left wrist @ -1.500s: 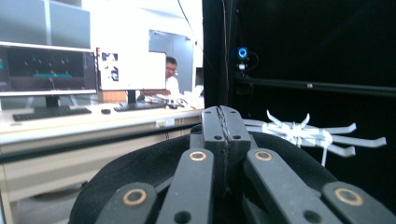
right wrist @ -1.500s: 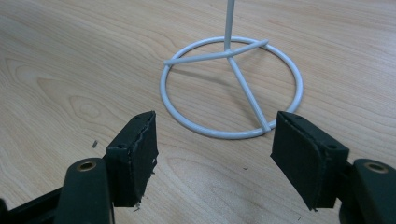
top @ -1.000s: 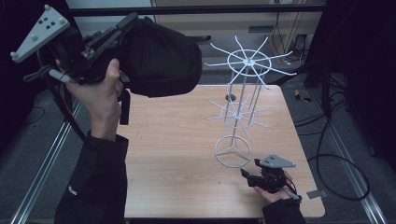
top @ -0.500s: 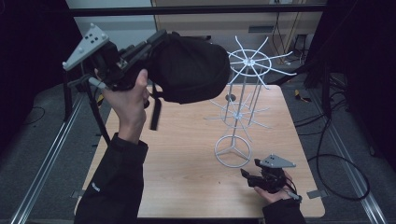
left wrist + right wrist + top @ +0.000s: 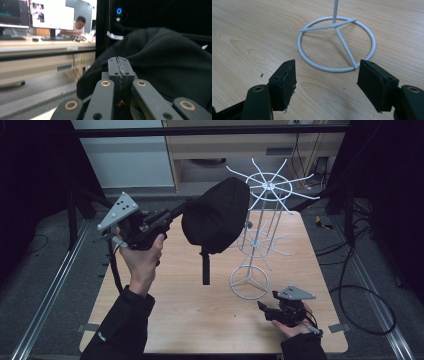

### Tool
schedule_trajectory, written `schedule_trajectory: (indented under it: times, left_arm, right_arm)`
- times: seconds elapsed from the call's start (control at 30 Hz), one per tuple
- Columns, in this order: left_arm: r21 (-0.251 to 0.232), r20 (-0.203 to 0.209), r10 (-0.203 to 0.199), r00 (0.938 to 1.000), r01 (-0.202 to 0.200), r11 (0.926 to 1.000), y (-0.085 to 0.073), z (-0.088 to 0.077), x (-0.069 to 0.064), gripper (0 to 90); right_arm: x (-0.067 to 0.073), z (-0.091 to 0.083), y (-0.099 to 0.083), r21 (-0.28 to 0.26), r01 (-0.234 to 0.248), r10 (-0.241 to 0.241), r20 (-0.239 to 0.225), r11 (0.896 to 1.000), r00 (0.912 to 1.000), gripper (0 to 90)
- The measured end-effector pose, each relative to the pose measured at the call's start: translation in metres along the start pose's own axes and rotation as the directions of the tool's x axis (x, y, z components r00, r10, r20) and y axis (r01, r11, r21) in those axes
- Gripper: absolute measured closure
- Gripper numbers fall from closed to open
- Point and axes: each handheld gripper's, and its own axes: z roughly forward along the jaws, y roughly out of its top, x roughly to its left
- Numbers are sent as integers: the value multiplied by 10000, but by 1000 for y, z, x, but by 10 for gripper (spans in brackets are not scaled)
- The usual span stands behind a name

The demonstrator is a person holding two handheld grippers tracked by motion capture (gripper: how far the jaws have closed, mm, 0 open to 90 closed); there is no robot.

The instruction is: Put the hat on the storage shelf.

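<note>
The left gripper (image 5: 172,216) was clamped on the edge of a black fabric cap (image 5: 216,215), held in the air beside the top ring of a white wire display stand (image 5: 270,187). The right gripper (image 5: 325,80) rested on the light wooden table (image 5: 175,310), jaws spread wide with nothing between them, near the stand's ring base (image 5: 336,45).

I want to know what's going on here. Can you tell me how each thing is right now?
Left hand-held gripper: shut on the black cap, held up in the air.
Black cap: hanging off the table beside the rack's top ring, strap dangling down.
Right hand-held gripper: open, holding nothing, low at the rack's base.
White wire rack: standing upright on the table, prongs bare.
</note>
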Motion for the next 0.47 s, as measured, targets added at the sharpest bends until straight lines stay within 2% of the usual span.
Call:
schedule_trajectory:
  times: [0.13,0.23,0.3,0.4,0.43,0.47]
  left_arm:
    - [544,61,53,10000,-56,9985,-14,7,1,895]
    - [693,245,47,9997,-64,9976,-20,9,1,879]
    - [787,295,95,9995,-118,9968,-24,8,1,736]
    - [880,256,135,9996,-157,9960,-33,-5,1,635]
    - [968,189,220,9996,-237,9950,-38,-11,1,635]
    - [1114,27,447,9990,-447,9928,-46,-18,1,594]
  right_arm:
    - [0,1,0,-8,84,-84,28,10000,10000,310]
    - [-1,1,0,-5,69,-69,11,10000,10000,310]
    - [-1,1,0,8,72,-72,33,10000,10000,310]
    - [-1,0,-1,6,-64,64,15,10000,10000,309]
    - [-1,0,-1,6,-64,64,15,10000,10000,309]
    - [-1,-1,-1,5,-85,85,22,10000,10000,309]
